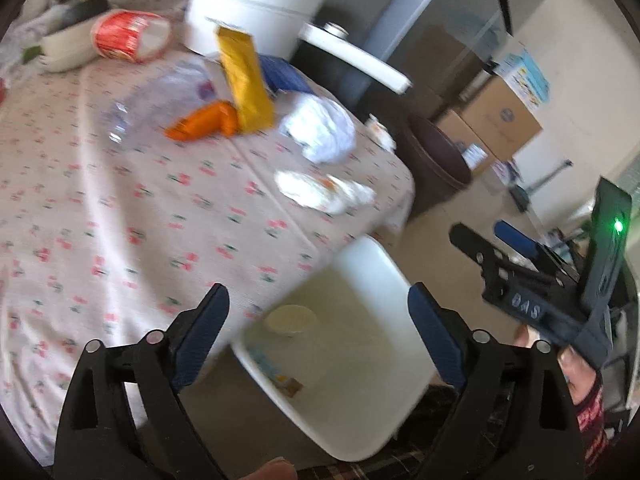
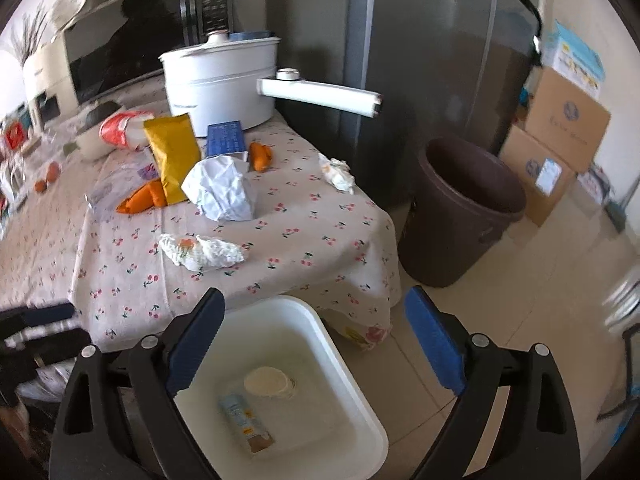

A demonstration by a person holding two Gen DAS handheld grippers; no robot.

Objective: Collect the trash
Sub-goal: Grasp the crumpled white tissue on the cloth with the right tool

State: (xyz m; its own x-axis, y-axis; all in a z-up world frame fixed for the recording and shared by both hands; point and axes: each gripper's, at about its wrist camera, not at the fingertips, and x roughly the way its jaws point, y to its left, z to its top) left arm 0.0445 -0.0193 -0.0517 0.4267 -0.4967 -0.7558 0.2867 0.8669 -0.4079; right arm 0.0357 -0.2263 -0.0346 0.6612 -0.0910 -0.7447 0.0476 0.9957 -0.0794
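Observation:
Trash lies on a table with a cherry-print cloth (image 2: pixel 120 280): a crumpled white paper ball (image 2: pixel 222 190), a printed tissue wad (image 2: pixel 200 252), a second tissue (image 2: pixel 338 172), a yellow packet (image 2: pixel 174 156), an orange wrapper (image 2: pixel 142 198) and a clear plastic bag (image 1: pixel 160 100). A white bin (image 2: pixel 356 384) sits low by the table's near corner with a round lid and a small wrapper inside. My left gripper (image 1: pixel 320 336) is open and empty above the bin. My right gripper (image 2: pixel 316 340) is open and empty above the bin too; it also shows in the left wrist view (image 1: pixel 486 240).
A brown trash can (image 2: pixel 460 208) stands on the tiled floor right of the table. A large white pot (image 2: pixel 224 80) with a long handle, a blue box (image 2: pixel 226 138) and a red-white cup (image 1: pixel 128 36) sit at the table's far side. Cardboard boxes (image 2: pixel 560 136) stand by the wall.

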